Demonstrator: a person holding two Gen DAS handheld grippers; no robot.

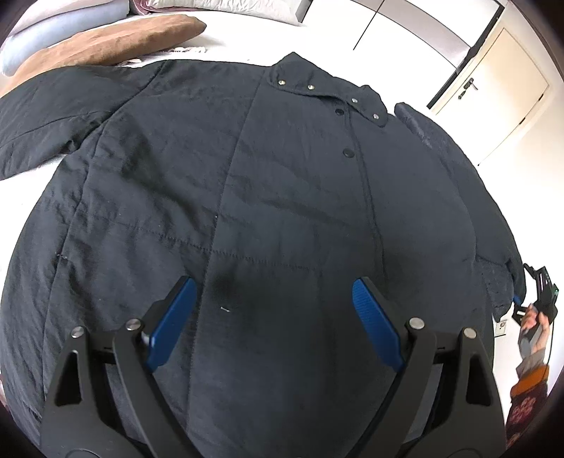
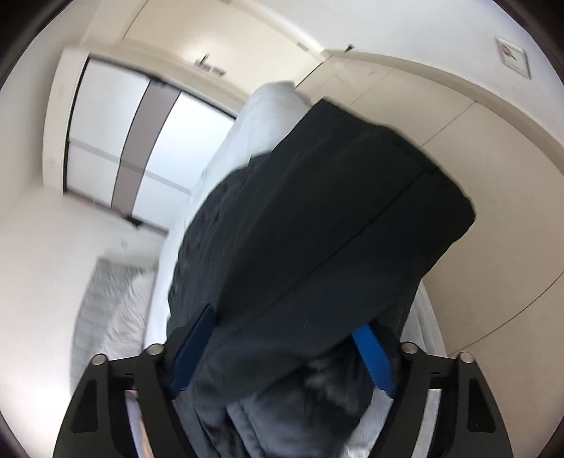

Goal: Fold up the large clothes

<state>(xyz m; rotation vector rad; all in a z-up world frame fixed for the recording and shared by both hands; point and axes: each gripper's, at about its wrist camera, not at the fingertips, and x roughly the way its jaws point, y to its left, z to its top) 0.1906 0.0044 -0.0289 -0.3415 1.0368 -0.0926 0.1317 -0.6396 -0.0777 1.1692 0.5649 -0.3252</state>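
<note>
Partly blurred in my right wrist view, the quilted dark jacket (image 1: 246, 197) lies flat on the white bed (image 1: 246, 38), its sleeve (image 2: 317, 229) bunched between my right gripper's (image 2: 282, 338) blue ribbed pads, grip unconfirmed, while my left gripper (image 1: 275, 317) hovers spread above the hem.

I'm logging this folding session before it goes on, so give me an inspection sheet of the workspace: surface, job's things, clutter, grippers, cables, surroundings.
Surface: white bed, mostly covered.
Job's things: dark jacket spread flat, front up, collar at the far end, one sleeve out to the side.
Clutter: brown pillow and pale pillows at the head.
Grippers: left gripper open above the jacket's lower part, holding nothing; right gripper has the other sleeve between its fingers, grip unclear.
Cables: nothing seen.
Surroundings: cream door, wardrobe panels, grey rug.
</note>
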